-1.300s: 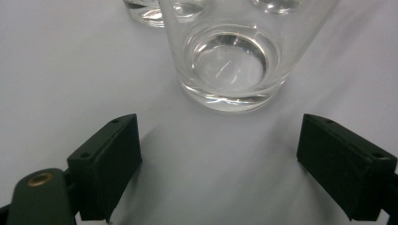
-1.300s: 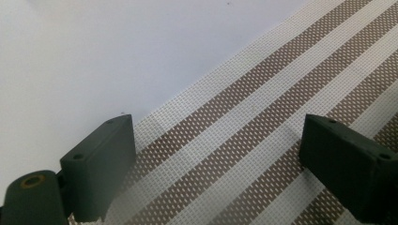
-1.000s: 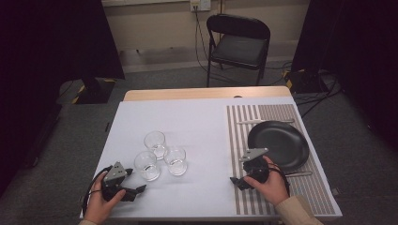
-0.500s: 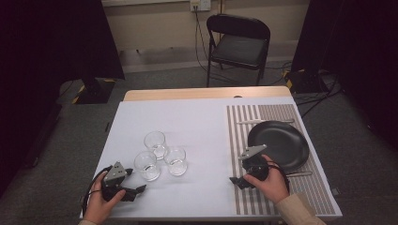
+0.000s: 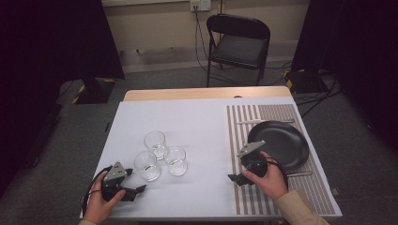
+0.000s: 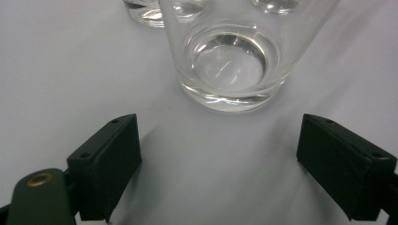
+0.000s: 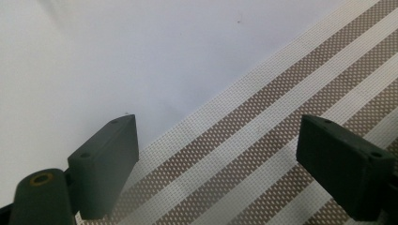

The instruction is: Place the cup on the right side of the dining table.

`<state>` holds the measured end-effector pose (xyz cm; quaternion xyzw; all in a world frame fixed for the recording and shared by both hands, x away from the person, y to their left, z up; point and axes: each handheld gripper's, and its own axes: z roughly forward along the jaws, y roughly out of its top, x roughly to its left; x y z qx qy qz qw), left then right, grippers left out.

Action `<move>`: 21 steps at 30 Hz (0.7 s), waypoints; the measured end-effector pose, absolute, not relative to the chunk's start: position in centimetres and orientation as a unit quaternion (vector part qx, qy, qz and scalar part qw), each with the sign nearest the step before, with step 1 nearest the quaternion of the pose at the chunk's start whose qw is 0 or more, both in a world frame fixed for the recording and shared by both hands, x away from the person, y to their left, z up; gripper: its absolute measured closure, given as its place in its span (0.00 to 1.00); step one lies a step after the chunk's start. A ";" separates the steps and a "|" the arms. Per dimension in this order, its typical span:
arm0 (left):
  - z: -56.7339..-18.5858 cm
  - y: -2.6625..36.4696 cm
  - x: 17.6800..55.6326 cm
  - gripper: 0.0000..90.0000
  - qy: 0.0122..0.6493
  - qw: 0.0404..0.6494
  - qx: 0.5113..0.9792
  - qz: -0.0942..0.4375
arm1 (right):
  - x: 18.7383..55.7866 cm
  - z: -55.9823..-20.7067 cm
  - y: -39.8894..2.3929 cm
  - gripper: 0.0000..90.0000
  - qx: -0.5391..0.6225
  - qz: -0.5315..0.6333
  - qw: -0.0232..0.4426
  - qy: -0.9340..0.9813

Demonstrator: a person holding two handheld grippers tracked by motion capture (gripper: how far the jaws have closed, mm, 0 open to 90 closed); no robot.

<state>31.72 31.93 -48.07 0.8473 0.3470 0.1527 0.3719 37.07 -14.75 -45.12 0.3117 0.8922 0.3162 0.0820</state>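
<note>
Three empty clear glasses stand clustered at the left middle of the white table point(image 5: 202, 117): one behind point(image 5: 155, 142), one front left point(image 5: 147, 165), one front right point(image 5: 176, 160). My left gripper point(image 5: 136, 192) rests on the table just in front of the front-left glass point(image 6: 230, 61), open, with nothing between its jaws and its mouth point(image 6: 220, 168) toward that glass. My right gripper point(image 5: 236, 179) is open too. It is held low over the left edge of the striped placemat point(image 7: 281, 117), with its jaws point(image 7: 218, 168) around nothing. A black plate point(image 5: 279, 144) lies on the placemat behind the right hand.
A piece of cutlery point(image 5: 264, 122) lies on the placemat behind the plate, and another point(image 5: 300, 174) lies in front of it. A black folding chair point(image 5: 238, 44) stands beyond the table's far edge. Dark curtains hang at both sides.
The right hand and its gripper have edged slightly to the left over the placemat. The left gripper, glasses and plate are where they were.
</note>
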 end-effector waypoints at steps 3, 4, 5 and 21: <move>-48.1 31.9 31.7 0.15 0.347 0.372 0.848 0.152 | 37.2 -45.0 -14.7 0.14 0.312 0.317 0.081 0.892; -48.1 31.9 31.7 0.15 0.347 0.372 0.848 0.152 | 37.2 -45.0 -14.6 0.14 0.312 0.316 0.081 0.892; -48.1 31.9 31.7 0.15 0.347 0.372 0.848 0.152 | 37.2 -45.0 -14.6 0.14 0.310 0.316 0.079 0.893; -48.1 32.0 31.7 0.15 0.346 0.371 0.848 0.152 | 37.7 -44.4 -13.7 0.14 0.299 0.324 0.077 0.894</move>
